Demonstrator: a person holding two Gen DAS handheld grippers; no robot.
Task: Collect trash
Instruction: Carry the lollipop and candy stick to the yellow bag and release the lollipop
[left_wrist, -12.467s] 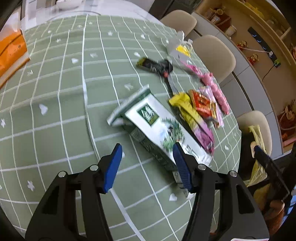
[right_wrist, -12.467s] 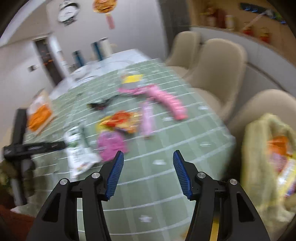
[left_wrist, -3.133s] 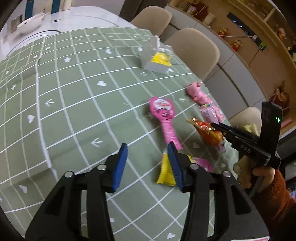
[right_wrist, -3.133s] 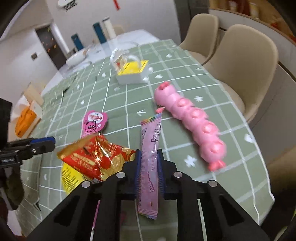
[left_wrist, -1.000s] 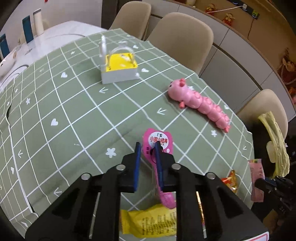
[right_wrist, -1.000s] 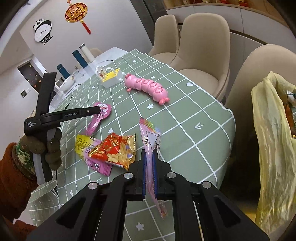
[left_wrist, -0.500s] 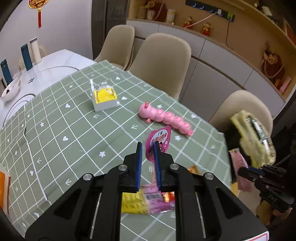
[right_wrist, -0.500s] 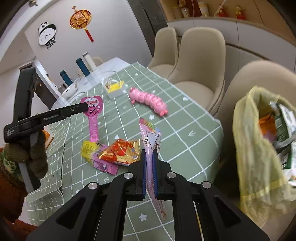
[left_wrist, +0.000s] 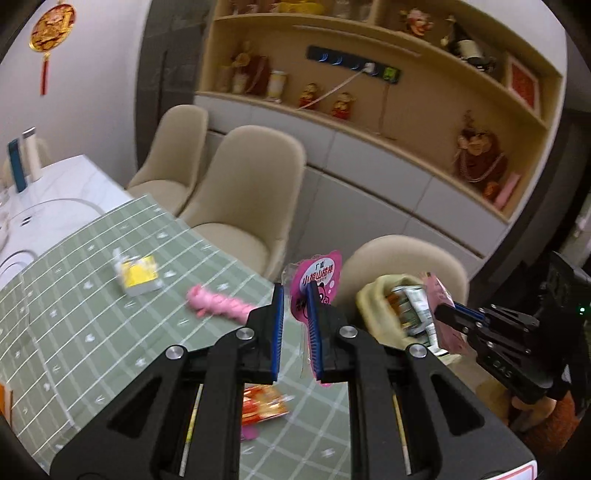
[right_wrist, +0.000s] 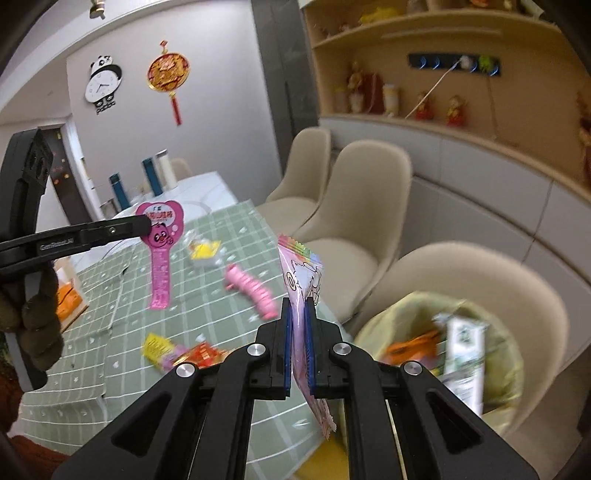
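Observation:
My left gripper (left_wrist: 295, 317) is shut on a magenta lollipop-shaped wrapper (left_wrist: 316, 280) and holds it in the air over the table's right edge; the wrapper also shows in the right wrist view (right_wrist: 160, 236). My right gripper (right_wrist: 298, 325) is shut on a long pale pink wrapper (right_wrist: 301, 273), held just left of the yellow trash bag (right_wrist: 509, 369). The bag (left_wrist: 373, 314) hangs by a chair and holds a white-green carton (right_wrist: 463, 354) and other trash. In the left wrist view the right gripper (left_wrist: 448, 314) is at the bag's mouth.
On the green checked tablecloth (left_wrist: 92, 302) lie a red-orange snack wrapper (left_wrist: 262, 404), a yellow wrapper (right_wrist: 159, 347), a pink caterpillar toy (left_wrist: 218, 302) and a white-yellow box (left_wrist: 138, 275). Beige chairs (left_wrist: 251, 192) line the table's far side. A cabinet (left_wrist: 388, 192) stands behind.
Both grippers have risen and swung right toward the trash bag, carrying their wrappers. The bag is now close in front of both.

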